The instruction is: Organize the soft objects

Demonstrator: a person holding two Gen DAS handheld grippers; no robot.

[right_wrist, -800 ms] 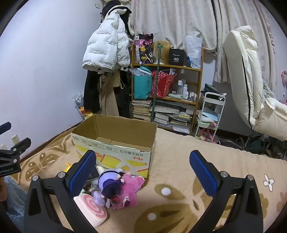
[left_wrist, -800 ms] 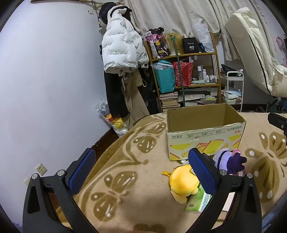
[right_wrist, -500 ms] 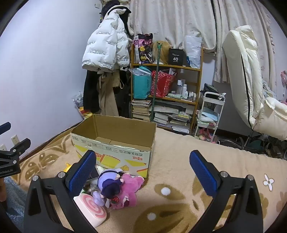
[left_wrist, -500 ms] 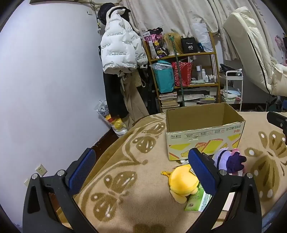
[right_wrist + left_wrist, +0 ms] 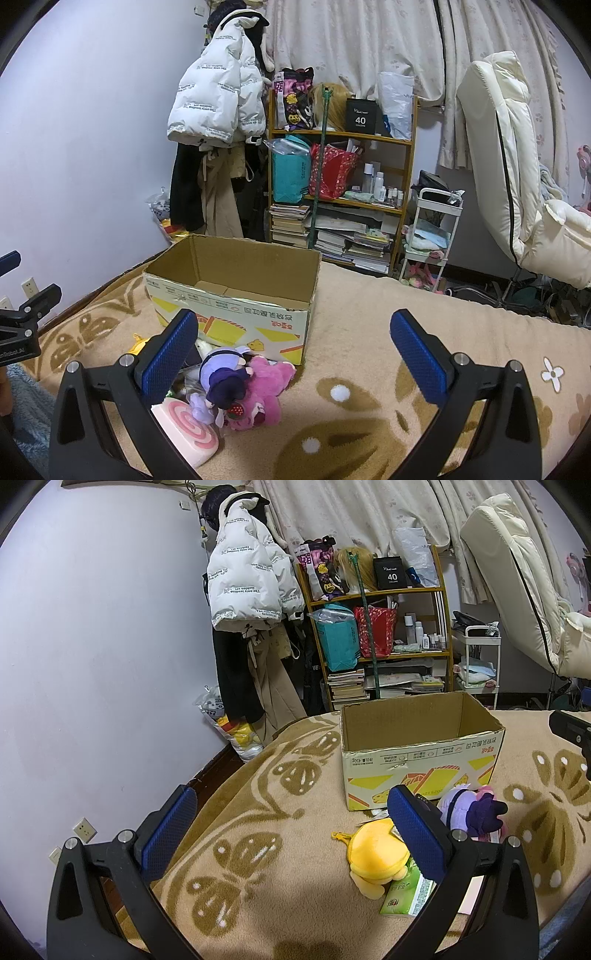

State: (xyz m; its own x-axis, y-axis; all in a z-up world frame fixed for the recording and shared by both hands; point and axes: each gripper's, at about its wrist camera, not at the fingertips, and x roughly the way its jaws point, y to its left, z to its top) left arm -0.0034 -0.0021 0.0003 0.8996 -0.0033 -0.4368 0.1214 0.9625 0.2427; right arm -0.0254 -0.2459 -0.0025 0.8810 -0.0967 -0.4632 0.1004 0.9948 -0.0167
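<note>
An open cardboard box (image 5: 421,753) stands on a tan blanket; it also shows in the right wrist view (image 5: 236,295). In front of it lie a yellow plush (image 5: 376,853), a purple-haired doll (image 5: 469,812) (image 5: 225,376), a pink plush (image 5: 262,391), a pink swirl cushion (image 5: 188,428) and a green tissue pack (image 5: 406,893). My left gripper (image 5: 291,830) is open and empty, left of the yellow plush. My right gripper (image 5: 291,350) is open and empty, above the blanket, right of the toys.
A cluttered wooden shelf (image 5: 343,192), hanging coats (image 5: 243,590) and a white chair (image 5: 517,177) stand behind the bed. The blanket (image 5: 258,812) ends at a wall on the left. The left gripper shows at the right view's left edge (image 5: 22,314).
Both views shift very slightly; the grippers stay open and nothing on the blanket has moved.
</note>
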